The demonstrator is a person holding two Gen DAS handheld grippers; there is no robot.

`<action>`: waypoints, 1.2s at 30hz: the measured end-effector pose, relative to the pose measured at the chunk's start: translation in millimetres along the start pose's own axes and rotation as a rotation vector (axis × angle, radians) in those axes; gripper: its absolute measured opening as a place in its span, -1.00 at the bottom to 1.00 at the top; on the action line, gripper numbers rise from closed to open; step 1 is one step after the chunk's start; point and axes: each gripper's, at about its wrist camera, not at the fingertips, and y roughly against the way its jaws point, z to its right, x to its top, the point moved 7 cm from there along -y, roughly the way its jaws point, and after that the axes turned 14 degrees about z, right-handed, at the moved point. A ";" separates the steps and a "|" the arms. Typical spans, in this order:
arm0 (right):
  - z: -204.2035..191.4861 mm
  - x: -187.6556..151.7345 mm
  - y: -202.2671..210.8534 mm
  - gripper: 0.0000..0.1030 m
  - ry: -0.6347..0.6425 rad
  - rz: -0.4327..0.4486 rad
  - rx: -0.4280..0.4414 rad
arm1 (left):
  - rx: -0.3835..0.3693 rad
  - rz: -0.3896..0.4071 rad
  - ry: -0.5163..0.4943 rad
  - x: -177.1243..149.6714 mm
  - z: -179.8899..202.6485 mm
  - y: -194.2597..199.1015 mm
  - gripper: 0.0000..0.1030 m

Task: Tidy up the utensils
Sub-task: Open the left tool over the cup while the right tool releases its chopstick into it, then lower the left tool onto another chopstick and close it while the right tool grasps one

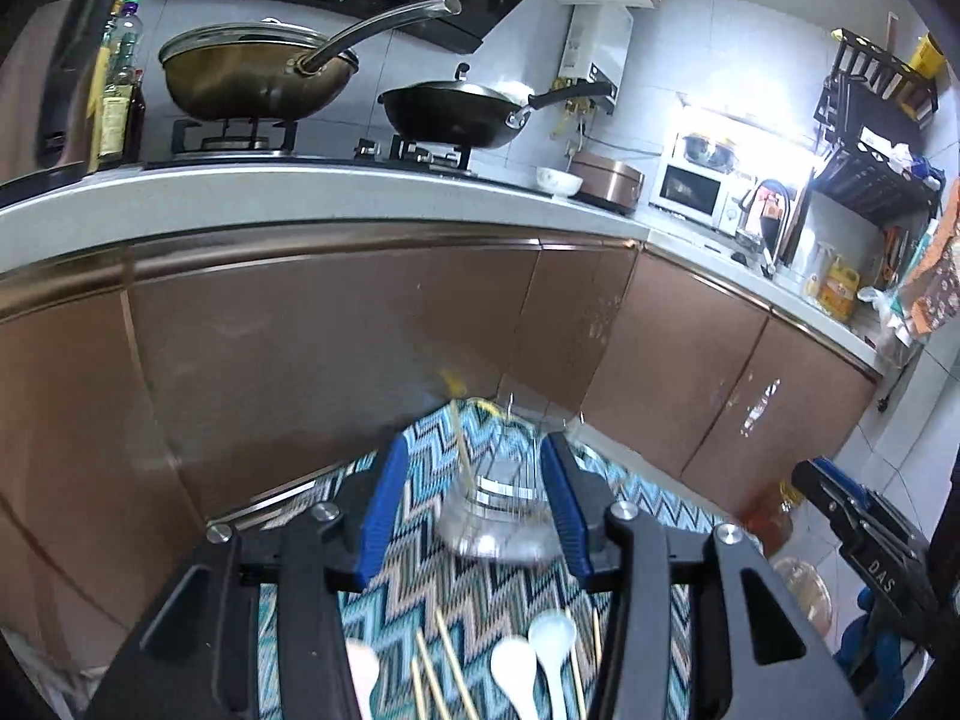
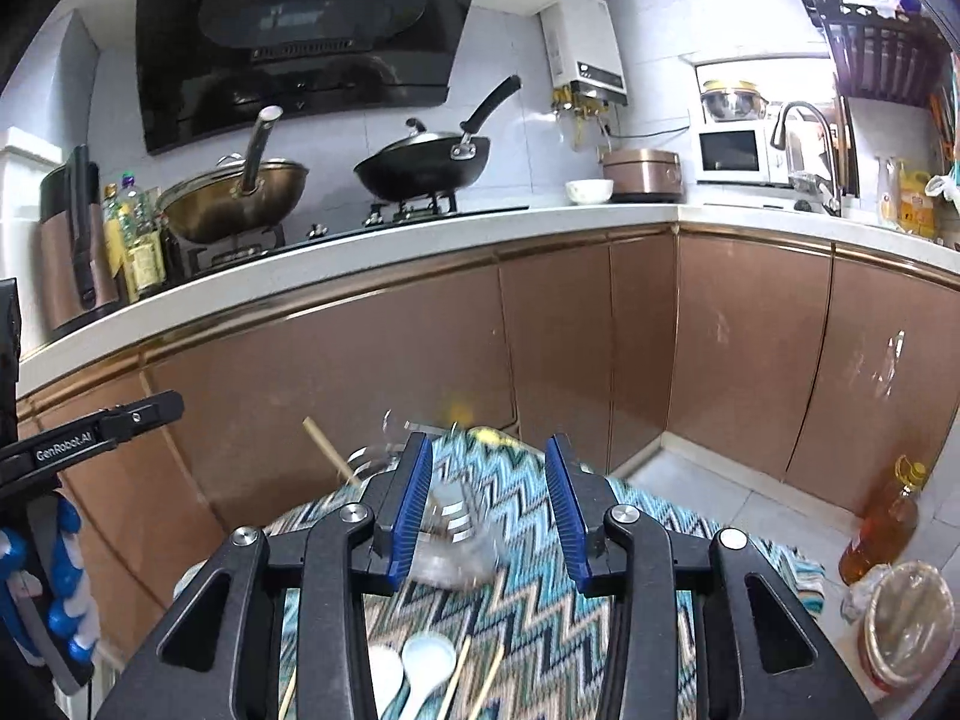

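Kitchen, brown cabinets far, zigzag cloth (image 1: 480, 594) near | glass jar (image 1: 498, 516) on cloth, one chopstick (image 1: 459, 444) standing in it | spoons (image 1: 534, 666) and loose chopsticks (image 1: 432, 678) lay nearer | left claw (image 1: 474, 510) part-open, framing jar, pads clear | right claw (image 2: 489, 507) part-open, empty, jar at its left pad.

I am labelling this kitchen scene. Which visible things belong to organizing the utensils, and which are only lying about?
Belong to the job:
glass jar
chopsticks
white spoons

Lying about:
golden wok
black wok
oil bottle
microwave
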 end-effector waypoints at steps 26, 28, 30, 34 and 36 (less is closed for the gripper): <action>-16.7 -45.6 49.2 -0.24 0.040 -0.179 0.078 | -0.149 -0.379 0.144 -86.7 5.4 30.8 -0.15; -15.0 -56.8 42.2 -0.24 0.028 -0.212 0.081 | -0.159 -0.440 0.154 -104.0 7.5 20.1 -0.15; -12.9 -70.0 34.4 -0.25 0.021 -0.249 0.083 | -0.165 -0.479 0.164 -117.3 7.1 12.5 -0.16; -10.3 -95.5 15.2 -0.32 0.002 -0.327 0.083 | -0.165 -0.550 0.183 -137.9 3.9 -8.1 -0.16; -6.9 -110.0 2.0 -0.37 -0.014 -0.372 0.077 | -0.165 -0.576 0.198 -144.5 0.2 -19.2 -0.16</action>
